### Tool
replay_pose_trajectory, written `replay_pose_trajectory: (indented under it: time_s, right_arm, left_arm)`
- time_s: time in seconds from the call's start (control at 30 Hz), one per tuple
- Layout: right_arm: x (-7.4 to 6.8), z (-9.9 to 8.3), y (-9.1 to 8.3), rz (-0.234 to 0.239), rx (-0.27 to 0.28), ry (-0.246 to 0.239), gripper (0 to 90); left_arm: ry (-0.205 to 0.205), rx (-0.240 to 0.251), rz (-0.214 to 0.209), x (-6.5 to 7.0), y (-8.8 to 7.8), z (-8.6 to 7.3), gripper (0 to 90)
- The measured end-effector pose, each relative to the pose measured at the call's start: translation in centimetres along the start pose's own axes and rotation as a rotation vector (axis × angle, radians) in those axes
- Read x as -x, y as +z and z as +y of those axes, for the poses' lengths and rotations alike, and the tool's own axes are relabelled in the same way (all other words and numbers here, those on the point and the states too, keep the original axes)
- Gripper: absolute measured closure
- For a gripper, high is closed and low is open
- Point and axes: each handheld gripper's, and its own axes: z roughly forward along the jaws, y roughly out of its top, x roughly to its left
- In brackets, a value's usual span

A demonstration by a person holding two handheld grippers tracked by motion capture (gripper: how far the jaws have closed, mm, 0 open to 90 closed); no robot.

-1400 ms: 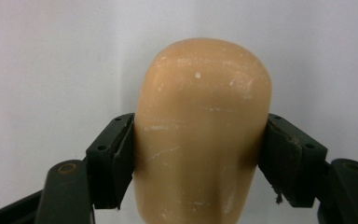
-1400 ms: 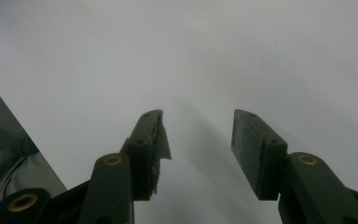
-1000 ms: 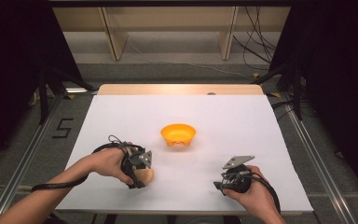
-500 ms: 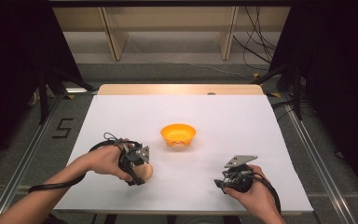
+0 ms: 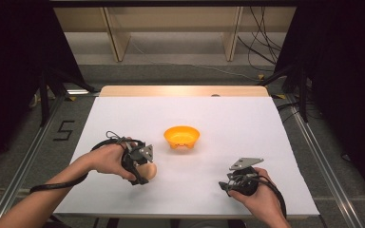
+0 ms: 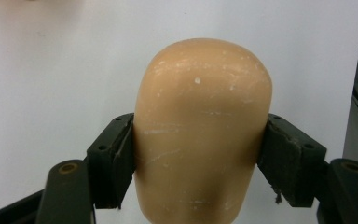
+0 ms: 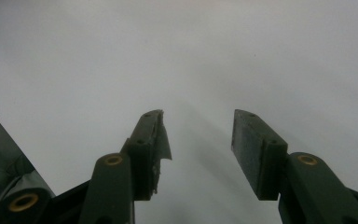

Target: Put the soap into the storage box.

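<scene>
Little has moved: left claw pinches tan loaf, right claw spread, orange bowl.

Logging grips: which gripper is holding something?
The left gripper: its jaws clamp a tan rounded object. The right gripper is open over bare table.

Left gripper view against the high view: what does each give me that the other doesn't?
The left gripper view alone shows the grip up close: the left claw has both pads pressed against the sides of the tan rounded object, whose surface is scuffed. The high view alone shows the orange bowl at the table's middle, the right claw near the front edge with nothing at it, and both hands. Both show the tan object in the left claw above the white table.
</scene>
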Motion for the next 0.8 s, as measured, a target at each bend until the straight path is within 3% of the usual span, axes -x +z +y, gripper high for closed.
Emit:
replay_pose_trajectory:
  time_s: [0.33,0.4,0.43,0.7,0.77,0.8]
  right_arm:
    - [0.0,0.0,-0.1,-0.001,-0.007,0.009,53.7]
    - [0.1,-0.1,0.1,-0.009,0.019,0.000,53.7]
    - [0.0,0.0,-0.1,0.000,0.006,0.018,53.7]
    - [0.1,0.0,-0.1,0.000,0.002,0.016,53.7]
    - [0.1,0.0,-0.2,-0.003,0.005,0.011,53.7]
    - [0.1,0.0,-0.2,-0.004,0.006,0.012,53.7]
  left_arm:
    - [0.002,0.011,0.007,-0.5,-0.4,0.5,31.7]
    - [0.004,0.013,0.008,-0.6,-0.5,0.7,31.7]
    - [0.000,0.012,0.005,-0.7,-0.5,0.7,31.7]
    - [0.010,0.007,0.005,-1.1,-0.7,1.2,31.7]
    - [-0.009,0.028,0.004,-1.1,-0.7,1.3,31.7]
    - [0.009,0.015,0.006,-1.3,-0.8,1.3,31.7]
